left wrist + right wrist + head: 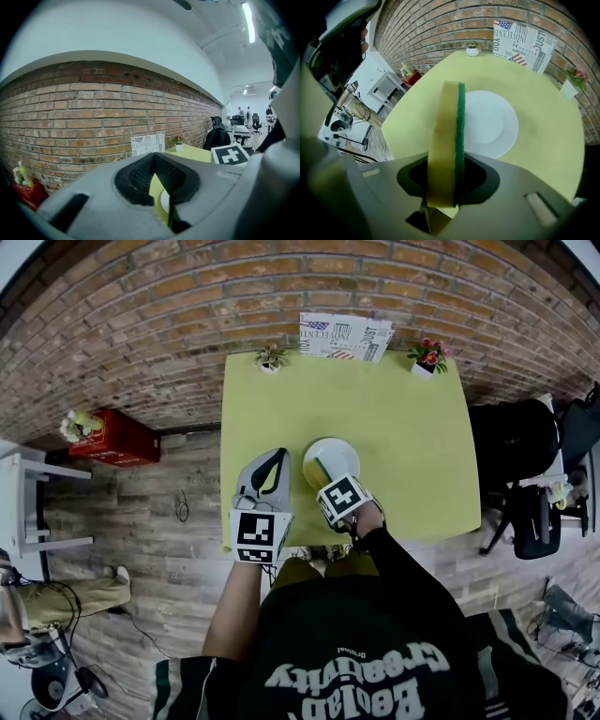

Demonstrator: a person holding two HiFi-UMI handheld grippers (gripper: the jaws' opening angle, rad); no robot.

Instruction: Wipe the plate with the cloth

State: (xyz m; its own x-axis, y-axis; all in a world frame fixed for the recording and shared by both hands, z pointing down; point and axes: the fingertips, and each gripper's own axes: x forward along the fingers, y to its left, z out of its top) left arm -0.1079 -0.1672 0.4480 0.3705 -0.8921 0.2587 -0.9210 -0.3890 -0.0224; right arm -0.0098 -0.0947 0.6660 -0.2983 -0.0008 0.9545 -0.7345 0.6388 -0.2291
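**Entry: cloth clamped in the right jaws, plate ahead, wiping judged not yet begun**

**Head view.**
- The right gripper has its jaws closed on the cloth, a yellow pad with a green face, more like a sponge.
- The plate is white and bare. It lies just under and ahead of those jaws on the yellow-green surface.
- This view does not show whether the cloth touches the plate.
- The left gripper sits just beside the plate. Its jaw tips are drawn together and hold nothing, and they are apart from the rim.

**Left gripper view.**
- The jaws meet at their tips and are empty.
- A sliver of surface and a little plate rim show through the slit between them.
- Beyond the jaws there is mostly brick wall.

**Right gripper view.**
- The cloth stands on edge between the jaws and projects well past them, its green face toward the jaws' right.
- The plate lies beyond the cloth's far end, roughly centred ahead of the jaws.
- A printed sign stands well beyond it against the wall.

**Hazards, as judged.**
- Nothing steadies the plate, so a sideways stroke could push it across the surface toward an edge.
- The cloth is held on edge with a long overhang, so downward pressure may fold it or work it out of the jaws.
- Only a narrow edge would meet the plate, so the wipe could be patchy unless the jaws tilt to lay a face flat.
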